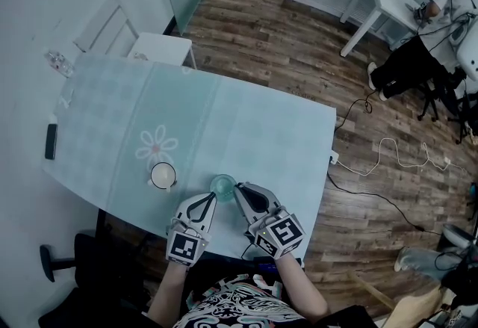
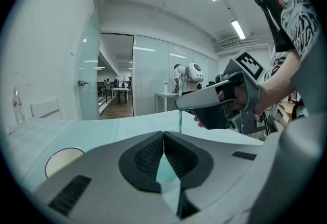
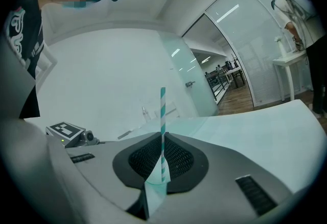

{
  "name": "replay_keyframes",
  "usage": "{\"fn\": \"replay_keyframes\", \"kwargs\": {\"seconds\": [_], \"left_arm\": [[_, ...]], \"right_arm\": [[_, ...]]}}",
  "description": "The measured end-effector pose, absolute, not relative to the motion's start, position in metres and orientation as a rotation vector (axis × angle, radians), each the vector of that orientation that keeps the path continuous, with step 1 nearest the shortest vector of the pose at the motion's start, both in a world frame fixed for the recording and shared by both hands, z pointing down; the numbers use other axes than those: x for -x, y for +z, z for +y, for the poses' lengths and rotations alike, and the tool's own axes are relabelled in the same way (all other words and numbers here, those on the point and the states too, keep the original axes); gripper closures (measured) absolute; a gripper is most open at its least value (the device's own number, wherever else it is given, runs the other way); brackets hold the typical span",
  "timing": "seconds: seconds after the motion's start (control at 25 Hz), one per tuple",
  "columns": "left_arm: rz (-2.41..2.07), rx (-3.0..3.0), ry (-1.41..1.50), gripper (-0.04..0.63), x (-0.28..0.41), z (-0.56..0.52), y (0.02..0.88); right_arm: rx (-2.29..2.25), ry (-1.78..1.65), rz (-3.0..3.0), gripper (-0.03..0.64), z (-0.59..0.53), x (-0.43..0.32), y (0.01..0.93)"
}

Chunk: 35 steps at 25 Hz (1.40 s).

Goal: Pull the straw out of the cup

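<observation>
Right gripper (image 3: 162, 140): jaws clamped on the striped straw (image 3: 162, 110), pinching it low, with most of its length standing above the pads. Left gripper (image 2: 163, 136): jaws pressed tip to tip at the near edge of the cup (image 1: 222, 186), and the pale teal in the gap below the tips reads as its wall, so I take it as pinching the rim, though not with full certainty. The cup sits near the front edge of the table (image 1: 284, 132), right between the two grippers. The straw's lower end is hidden, probably still inside.

Risks from here:
- An off-axis pull drags the straw against the rim and the cup tips or skids. It's close to the table edge, so there's little margin.
- Left hold looks thin. If it's only a sliver of rim, the cup lifts with the straw or pops free.
- A paper straw pinched hard can crease or tear under a jerk.
- A white vessel (image 1: 163, 175) stands just left of the left gripper, exposed to a sideways swing.

Pull straight up, slowly, with the left gripper holding down.
</observation>
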<state>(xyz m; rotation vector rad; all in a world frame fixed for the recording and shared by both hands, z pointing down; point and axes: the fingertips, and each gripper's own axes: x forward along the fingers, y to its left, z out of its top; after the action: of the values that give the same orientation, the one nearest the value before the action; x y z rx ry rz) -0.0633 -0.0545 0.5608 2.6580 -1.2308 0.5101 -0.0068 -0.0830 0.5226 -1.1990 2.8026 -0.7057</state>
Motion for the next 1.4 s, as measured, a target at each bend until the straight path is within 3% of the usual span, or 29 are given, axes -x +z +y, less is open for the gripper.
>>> {"fn": "replay_keyframes", "kwargs": {"seconds": [1.4], "left_arm": [[-1.312, -2.693, 0.491, 0.577, 0.067, -0.053, 0.536]], "right_arm": [[1.204, -0.684, 2.622, 0.575, -0.074, -0.015, 0.477]]}}
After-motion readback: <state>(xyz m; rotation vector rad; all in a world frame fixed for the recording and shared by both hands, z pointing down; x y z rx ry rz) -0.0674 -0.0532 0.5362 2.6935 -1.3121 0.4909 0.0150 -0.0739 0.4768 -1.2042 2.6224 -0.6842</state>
